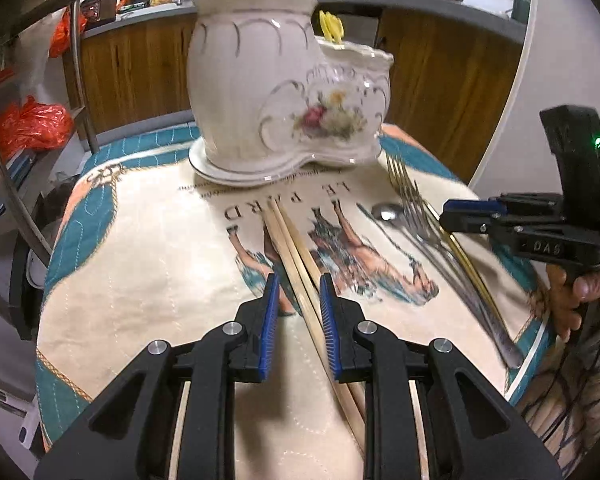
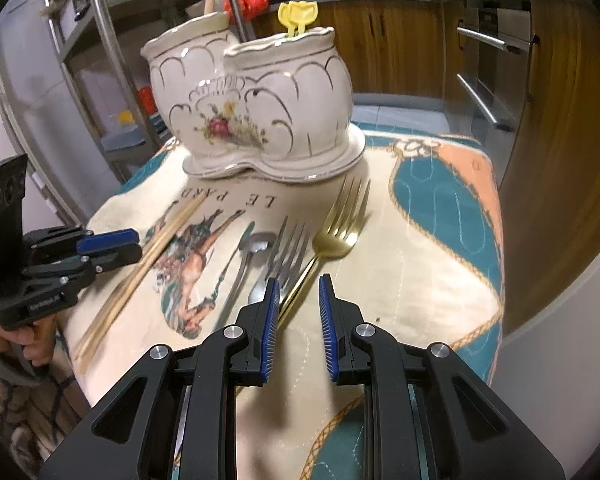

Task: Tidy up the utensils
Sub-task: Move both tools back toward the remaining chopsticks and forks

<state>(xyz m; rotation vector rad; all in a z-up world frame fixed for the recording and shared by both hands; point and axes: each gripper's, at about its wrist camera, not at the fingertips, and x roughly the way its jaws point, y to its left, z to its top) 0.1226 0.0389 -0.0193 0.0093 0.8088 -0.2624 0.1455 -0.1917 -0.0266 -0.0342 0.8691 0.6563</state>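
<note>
Item: ceramic utensil holder (image 2: 256, 108), cream with gilt scallops and a floral spray, two joined compartments on one base. Stands upright at the far end of the tabletop (image 2: 432, 240), on a printed quilted cloth (image 1: 140, 260). A pale wooden handle rises from the taller compartment; a yellow plastic piece (image 2: 298, 14) stands in the lower one.

Item: wooden chopsticks (image 1: 296, 248), a bundle lying flat on the cloth. Long axis runs from the near edge toward the holder, tips ending near its base but short of it.

Item: gold fork (image 2: 336, 232), flat on the cloth, tines pointing toward the holder, handle slanting back to the near edge.

Item: silver forks (image 2: 288, 248), just beside the gold one and on roughly the same axis, tines likewise toward the holder; the count is blurred.

Item: silver spoon (image 2: 256, 246), next to the forks, bowl at the far end, handle toward the near edge.

Item: left gripper (image 1: 299, 280), hand-held, tilted down over the chopsticks. Its blue pads stand a narrow gap apart with the chopsticks showing between them below; nothing is clamped.

Item: right gripper (image 2: 299, 280), hand-held, tilted down over the gold fork's handle. Jaws parted by a similar narrow gap, empty; the handle passes under the left-hand pad.
</note>
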